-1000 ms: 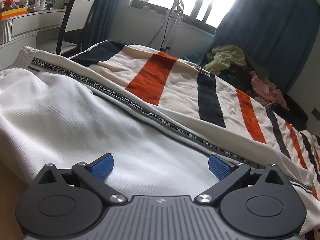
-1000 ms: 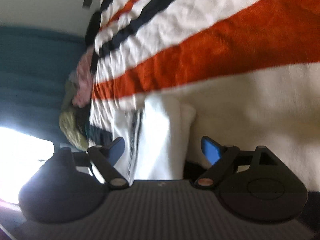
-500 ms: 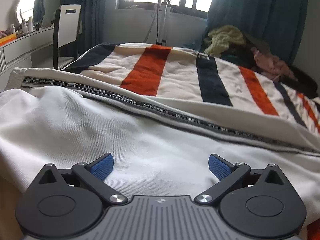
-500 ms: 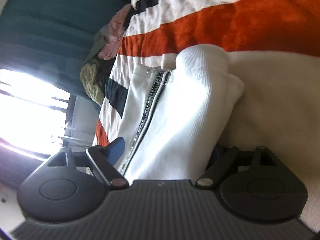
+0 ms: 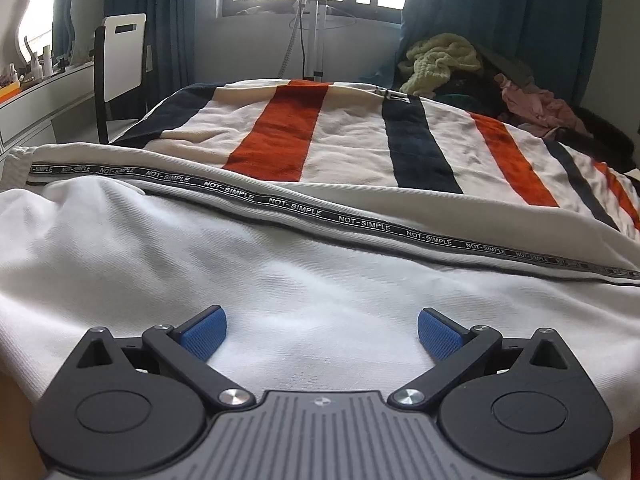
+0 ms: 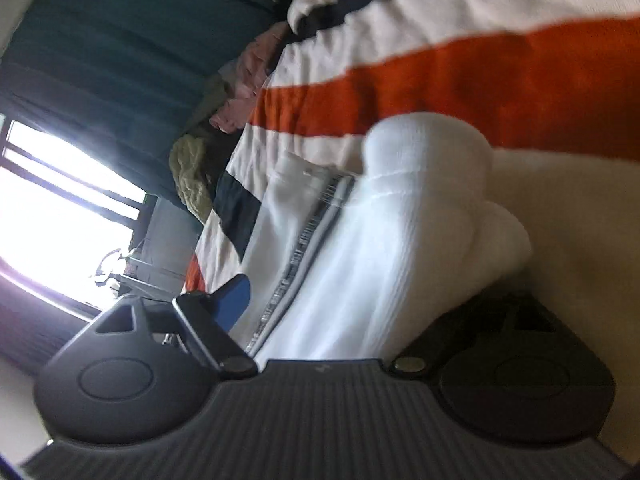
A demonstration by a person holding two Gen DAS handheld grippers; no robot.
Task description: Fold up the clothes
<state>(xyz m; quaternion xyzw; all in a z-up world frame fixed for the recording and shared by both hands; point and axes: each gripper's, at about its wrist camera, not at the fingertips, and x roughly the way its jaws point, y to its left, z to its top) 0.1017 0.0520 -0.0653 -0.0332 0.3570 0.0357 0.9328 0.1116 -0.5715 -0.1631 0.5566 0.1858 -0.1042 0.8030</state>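
Note:
White trousers (image 5: 248, 280) with a black "NOT-SIMPLE" tape (image 5: 360, 222) down the side lie across the striped bedspread (image 5: 344, 136). My left gripper (image 5: 320, 330) hovers low over the white cloth, jaws wide apart, nothing between the blue pads (image 5: 204, 332). The right wrist view is rolled on its side and blurred. There the ribbed cuff end of the trousers (image 6: 420, 184) reaches in between the jaws of my right gripper (image 6: 360, 296). Its jaws stand wide. One blue pad (image 6: 234, 300) shows beside the cloth; the other finger is hidden under the fabric.
A heap of clothes, yellow-green (image 5: 440, 62) and pink (image 5: 536, 108), sits at the far right of the bed by the dark curtain. A white chair (image 5: 120, 60) and a desk (image 5: 44, 96) stand at the left. A garment steamer stand (image 5: 314, 20) is below the window.
The right gripper has moved in on the trouser cuff, which now fills the space between its jaws and covers one finger. The left gripper's view has levelled and crept forward over the white cloth.

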